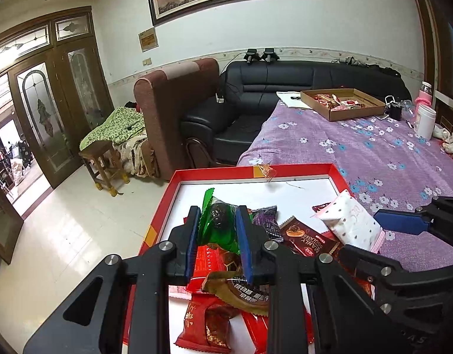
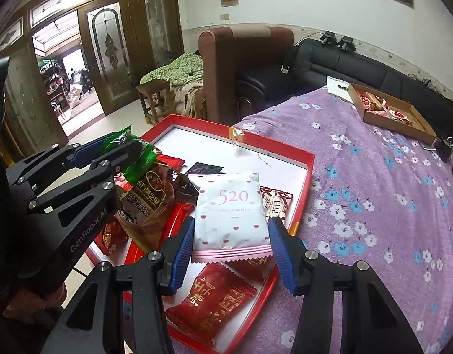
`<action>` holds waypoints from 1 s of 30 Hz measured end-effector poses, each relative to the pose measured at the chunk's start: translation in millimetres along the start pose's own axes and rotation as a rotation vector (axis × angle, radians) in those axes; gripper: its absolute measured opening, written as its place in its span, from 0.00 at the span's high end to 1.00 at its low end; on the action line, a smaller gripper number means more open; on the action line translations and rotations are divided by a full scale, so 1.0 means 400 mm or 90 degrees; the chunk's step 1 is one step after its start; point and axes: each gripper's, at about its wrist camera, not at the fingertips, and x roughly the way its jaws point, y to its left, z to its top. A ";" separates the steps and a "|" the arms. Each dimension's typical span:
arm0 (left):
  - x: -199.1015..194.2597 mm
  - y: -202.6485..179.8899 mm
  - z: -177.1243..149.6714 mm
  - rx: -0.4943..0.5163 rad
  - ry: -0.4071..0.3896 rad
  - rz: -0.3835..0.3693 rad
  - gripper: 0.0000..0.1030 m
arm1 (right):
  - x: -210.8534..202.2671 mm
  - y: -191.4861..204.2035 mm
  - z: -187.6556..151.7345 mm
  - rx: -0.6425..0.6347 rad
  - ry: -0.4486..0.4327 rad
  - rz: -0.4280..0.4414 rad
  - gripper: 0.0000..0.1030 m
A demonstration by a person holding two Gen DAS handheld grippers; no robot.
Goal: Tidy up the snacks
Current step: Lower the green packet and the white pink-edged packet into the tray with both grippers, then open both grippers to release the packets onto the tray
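The left gripper [image 1: 217,230] is gripping a green snack [image 1: 216,224], its jaws clenched tight on the wrapper and holding it above the pile in the red tray [image 1: 300,169]. The right gripper [image 2: 231,247] is straddling the near end of a white packet [image 2: 231,206]; its jaws are sitting just beside the packet's edges, and whether the pads are pressing it is unclear. The packet is lying on other snacks at the tray's right side. The tray is sitting at the near left corner of the purple cloth [image 2: 374,177]. A cardboard box [image 2: 389,112] of snacks is lying at the far right.
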 end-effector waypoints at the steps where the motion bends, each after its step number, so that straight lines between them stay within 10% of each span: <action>1: 0.000 0.000 0.000 0.000 0.000 0.001 0.79 | 0.000 0.002 0.000 -0.001 0.000 0.000 0.50; 30: 0.032 -0.011 0.000 0.020 0.006 0.010 0.78 | 0.043 0.008 0.010 0.002 0.005 -0.017 0.50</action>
